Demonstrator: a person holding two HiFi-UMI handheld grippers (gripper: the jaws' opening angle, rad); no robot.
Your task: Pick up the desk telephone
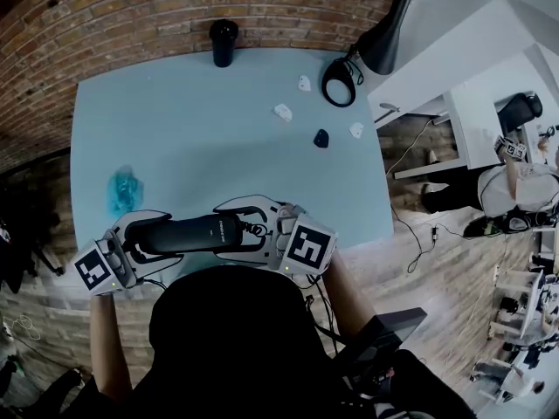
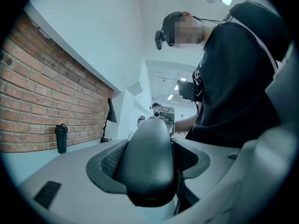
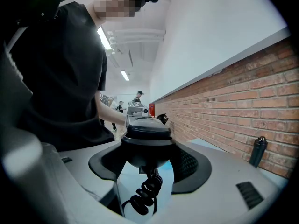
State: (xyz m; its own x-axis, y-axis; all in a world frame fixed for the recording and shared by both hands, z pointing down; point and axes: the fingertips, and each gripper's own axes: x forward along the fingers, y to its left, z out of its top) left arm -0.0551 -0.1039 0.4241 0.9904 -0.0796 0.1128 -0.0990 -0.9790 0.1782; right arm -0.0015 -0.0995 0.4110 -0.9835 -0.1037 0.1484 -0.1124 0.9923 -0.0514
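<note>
A black telephone handset lies crosswise between my two grippers, just over the near edge of the light blue table. My left gripper holds its left end, and in the left gripper view the dark pads sit against the handset. My right gripper holds the other end. In the right gripper view the rounded end fills the gap between the pads, and the coiled cord dangles below it above the table. No telephone base is in view.
A black bottle stands at the far edge by the brick wall. A black desk lamp sits far right, with small white pieces and a black piece near it. A blue translucent object lies at the left.
</note>
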